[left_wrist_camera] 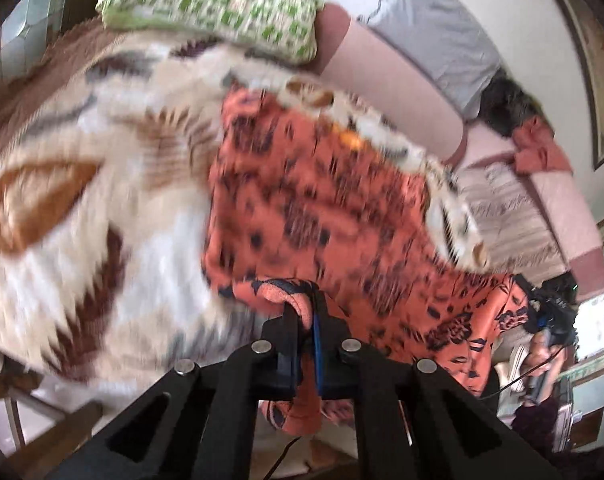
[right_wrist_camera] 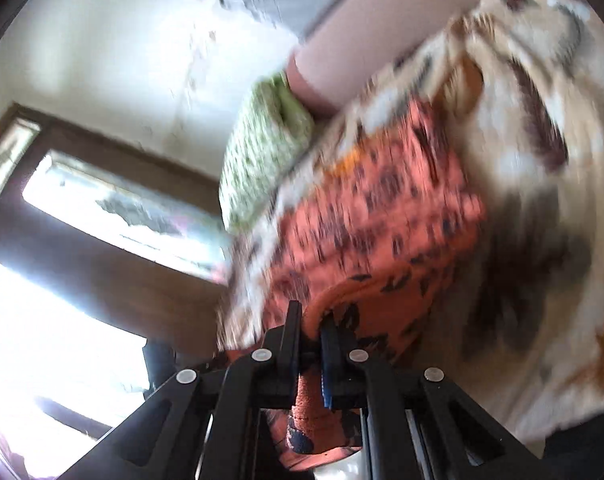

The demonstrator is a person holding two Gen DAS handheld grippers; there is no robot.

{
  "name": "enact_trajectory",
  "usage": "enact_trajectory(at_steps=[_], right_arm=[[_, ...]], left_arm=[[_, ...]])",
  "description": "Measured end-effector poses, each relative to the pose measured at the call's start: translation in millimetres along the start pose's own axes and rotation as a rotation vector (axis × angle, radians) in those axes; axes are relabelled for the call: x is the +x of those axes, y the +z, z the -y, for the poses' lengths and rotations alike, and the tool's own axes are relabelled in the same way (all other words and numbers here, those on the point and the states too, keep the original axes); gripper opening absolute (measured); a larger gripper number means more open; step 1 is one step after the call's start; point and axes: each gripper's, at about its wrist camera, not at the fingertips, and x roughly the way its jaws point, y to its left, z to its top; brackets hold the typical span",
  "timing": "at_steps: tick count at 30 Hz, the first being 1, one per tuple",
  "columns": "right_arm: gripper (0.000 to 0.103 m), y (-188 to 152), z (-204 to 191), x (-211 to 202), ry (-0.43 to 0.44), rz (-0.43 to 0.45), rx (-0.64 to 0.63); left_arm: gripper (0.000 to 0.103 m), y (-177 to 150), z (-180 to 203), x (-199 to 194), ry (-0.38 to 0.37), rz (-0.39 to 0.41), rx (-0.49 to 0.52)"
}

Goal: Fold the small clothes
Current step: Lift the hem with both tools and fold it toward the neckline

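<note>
Both grippers have a hold on the same garment, an orange cloth with a dark print (left_wrist_camera: pixel 322 200), and the way it is held suggests the start of a fold. In the left wrist view the left gripper (left_wrist_camera: pixel 304 304) has its fingers clenched on a bunched edge of the cloth, with a tail of fabric hanging down behind them. In the right wrist view the right gripper (right_wrist_camera: pixel 311 320) is likewise pinched tight on a rolled hem of the orange cloth (right_wrist_camera: pixel 374 208). Pinching two separate points of one edge is probably meant to keep that edge taut, so it can be carried over the rest of the garment in one piece rather than crumpling. Most of the cloth lies spread on a cream and brown patterned blanket (left_wrist_camera: pixel 86 208) that covers the bed, with its far end reaching toward a green and white knitted pillow (left_wrist_camera: pixel 218 4). The soft blanket gives a broad surface to lay the fold on, though the thin fabric may drag on its pile. Both views are blurred, so finer creases cannot be read.
</note>
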Motion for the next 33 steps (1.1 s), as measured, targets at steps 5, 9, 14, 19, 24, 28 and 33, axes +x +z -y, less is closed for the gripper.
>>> enact_trajectory(at_steps=[5, 9, 14, 19, 24, 28, 33], right_arm=[[0.008, 53.1, 24.8, 10.8, 0.015, 0.119, 0.091], [0.008, 88.3, 40.8, 28.8, -0.006, 0.131, 0.124], [0.008, 147.5, 67.6, 60.6, -0.037, 0.167, 0.173], [0.008, 199.0, 108.6, 115.3, -0.07, 0.178, 0.248], [0.016, 224.8, 160.1, 170.8, -0.132, 0.128, 0.382], [0.02, 224.6, 178.7, 175.1, -0.119, 0.106, 0.386], [0.09, 212.0, 159.9, 107.9, -0.117, 0.331, 0.318]], left_arm=[[0.005, 46.9, -22.3, 24.3, -0.02, 0.027, -0.097], [0.005, 82.7, -40.1, 50.5, -0.014, 0.035, -0.164], [0.005, 133.7, -61.8, 85.4, -0.01, 0.038, -0.219], [0.005, 194.1, -74.1, 133.1, 0.056, 0.033, -0.214], [0.007, 201.1, -106.6, 180.8, 0.085, 0.012, -0.383], [0.014, 182.5, -109.3, 165.6, 0.0, 0.165, -0.429], [0.075, 154.0, -83.2, 105.9, 0.212, 0.499, -0.406]])
